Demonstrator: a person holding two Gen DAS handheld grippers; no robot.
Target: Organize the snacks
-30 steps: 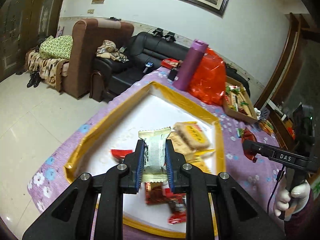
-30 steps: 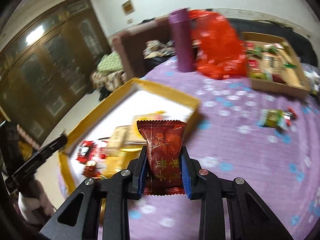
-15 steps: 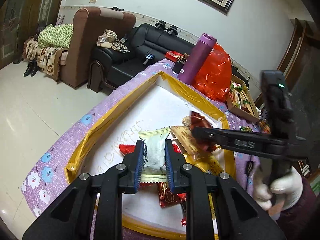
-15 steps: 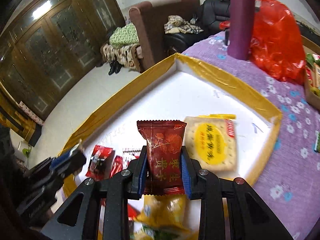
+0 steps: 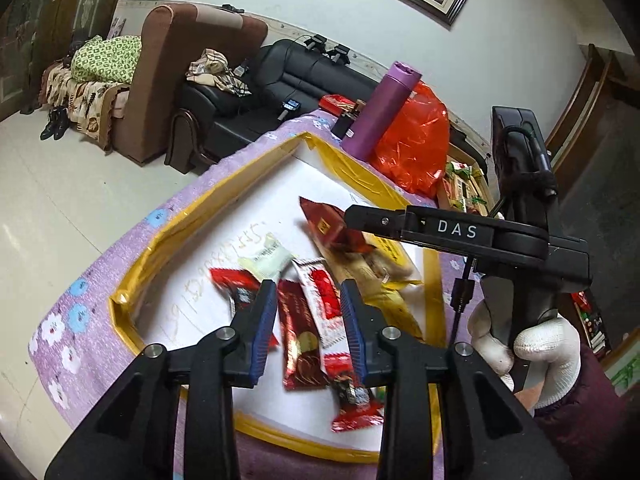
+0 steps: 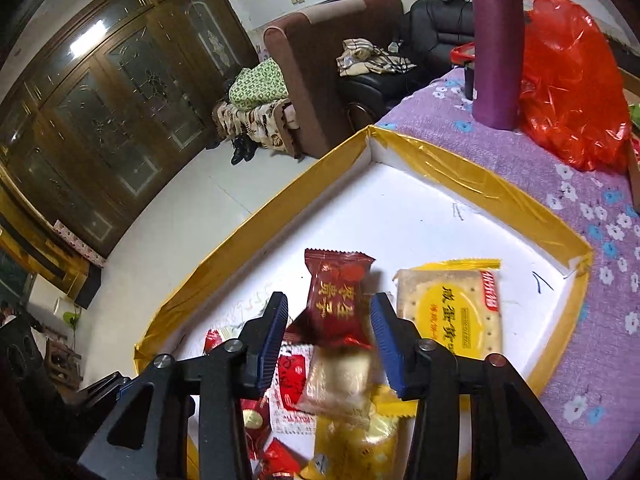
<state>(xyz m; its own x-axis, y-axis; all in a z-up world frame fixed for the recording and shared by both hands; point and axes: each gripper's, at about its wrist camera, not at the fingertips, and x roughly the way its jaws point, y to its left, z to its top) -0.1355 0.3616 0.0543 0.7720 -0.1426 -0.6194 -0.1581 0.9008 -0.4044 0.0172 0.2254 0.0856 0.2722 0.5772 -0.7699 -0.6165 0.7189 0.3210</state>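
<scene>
Over the near end of the shallow white tray with a yellow taped rim (image 6: 472, 176), the left gripper (image 5: 308, 322) gapes wide, holding nothing. The right gripper (image 6: 329, 334) is spread too; the dark red snack packet (image 6: 338, 300) blurs loosely between its fingers. A yellow cracker packet (image 6: 452, 308) lies nearer the tray's right edge.

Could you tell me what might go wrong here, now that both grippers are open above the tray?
1. The dark red packet, blurred between the open right gripper fingers, may land on the cracker pack rather than bare tray.
2. The left gripper and right gripper hover close together over the crowded snack pile, so they might collide.
</scene>
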